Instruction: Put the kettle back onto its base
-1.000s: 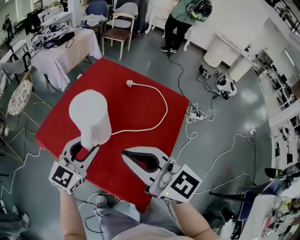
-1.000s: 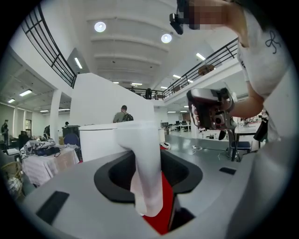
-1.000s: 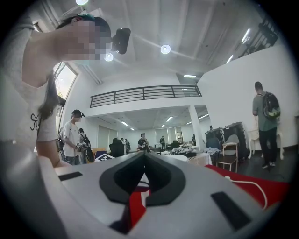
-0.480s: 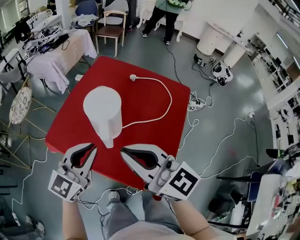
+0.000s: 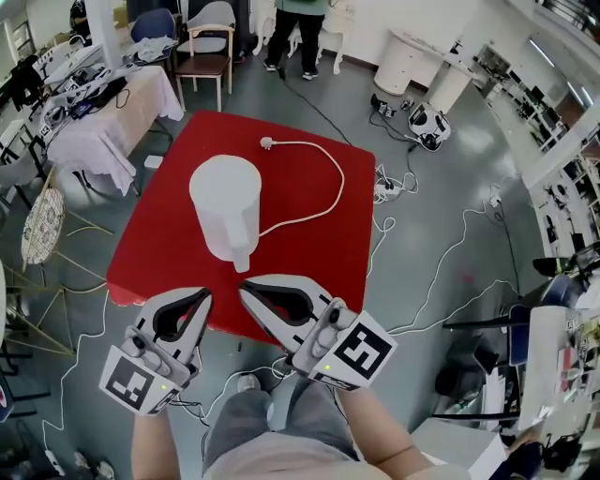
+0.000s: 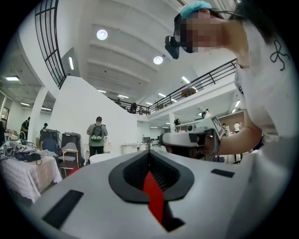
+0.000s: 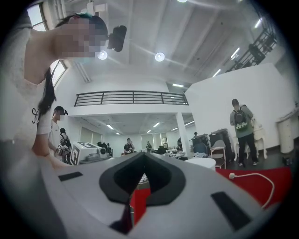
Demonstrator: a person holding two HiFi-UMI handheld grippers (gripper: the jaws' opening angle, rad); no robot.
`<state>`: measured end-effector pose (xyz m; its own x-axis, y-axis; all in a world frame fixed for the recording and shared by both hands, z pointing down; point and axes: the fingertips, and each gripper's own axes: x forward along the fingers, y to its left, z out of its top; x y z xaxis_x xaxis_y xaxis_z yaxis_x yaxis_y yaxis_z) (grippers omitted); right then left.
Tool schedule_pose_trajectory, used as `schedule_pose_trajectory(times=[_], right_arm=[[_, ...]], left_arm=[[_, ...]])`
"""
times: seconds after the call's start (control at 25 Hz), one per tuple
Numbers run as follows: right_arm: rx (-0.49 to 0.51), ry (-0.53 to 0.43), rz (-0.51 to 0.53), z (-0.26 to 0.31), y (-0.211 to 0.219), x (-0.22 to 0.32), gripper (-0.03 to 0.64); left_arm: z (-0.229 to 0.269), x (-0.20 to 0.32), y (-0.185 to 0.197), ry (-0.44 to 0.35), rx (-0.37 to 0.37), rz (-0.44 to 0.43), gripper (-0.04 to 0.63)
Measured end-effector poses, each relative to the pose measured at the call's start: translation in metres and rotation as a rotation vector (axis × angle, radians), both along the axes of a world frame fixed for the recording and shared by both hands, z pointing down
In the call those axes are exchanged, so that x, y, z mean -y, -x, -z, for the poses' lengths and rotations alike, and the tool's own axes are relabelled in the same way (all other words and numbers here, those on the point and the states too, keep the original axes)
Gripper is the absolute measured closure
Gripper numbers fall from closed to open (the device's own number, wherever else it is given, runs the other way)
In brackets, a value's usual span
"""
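A white kettle [image 5: 223, 202] stands upright on the red table [image 5: 155, 267], its handle [image 5: 242, 255] turned toward me. A white cord [image 5: 323, 202] runs out from under it to a loose plug [image 5: 268, 142]; the base is hidden beneath the kettle. My left gripper [image 5: 203, 298] hovers at the table's near edge, clear of the handle. Its jaws have just closed and stand shut with nothing between them. My right gripper [image 5: 246, 288] is beside it, also shut and empty. In the left gripper view the shut tips [image 6: 148, 151] point level into the room.
A cloth-covered table [image 5: 103, 112] and a chair [image 5: 202, 52] stand beyond the red table's far left. A person [image 5: 305, 28] stands at the back. Loose cables and a power strip [image 5: 386, 187] lie on the floor to the right.
The left gripper came off the kettle's handle, drew back toward me and closed. The right gripper drew back too. The kettle stayed where it stood.
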<state>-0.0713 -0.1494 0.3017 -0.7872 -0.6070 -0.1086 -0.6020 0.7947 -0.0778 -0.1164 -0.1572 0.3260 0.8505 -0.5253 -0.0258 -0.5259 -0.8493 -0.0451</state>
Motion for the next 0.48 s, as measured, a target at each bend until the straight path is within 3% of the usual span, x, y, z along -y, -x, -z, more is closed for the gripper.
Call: schedule_pose_trajectory(times=[0.48], right_arm=[[-0.072,-0.028,-0.062,0.003,0.038,-0.023,0.609]], left_arm=[[0.026,-0.029,0.013,0.004,0.044,-0.065,0.584]])
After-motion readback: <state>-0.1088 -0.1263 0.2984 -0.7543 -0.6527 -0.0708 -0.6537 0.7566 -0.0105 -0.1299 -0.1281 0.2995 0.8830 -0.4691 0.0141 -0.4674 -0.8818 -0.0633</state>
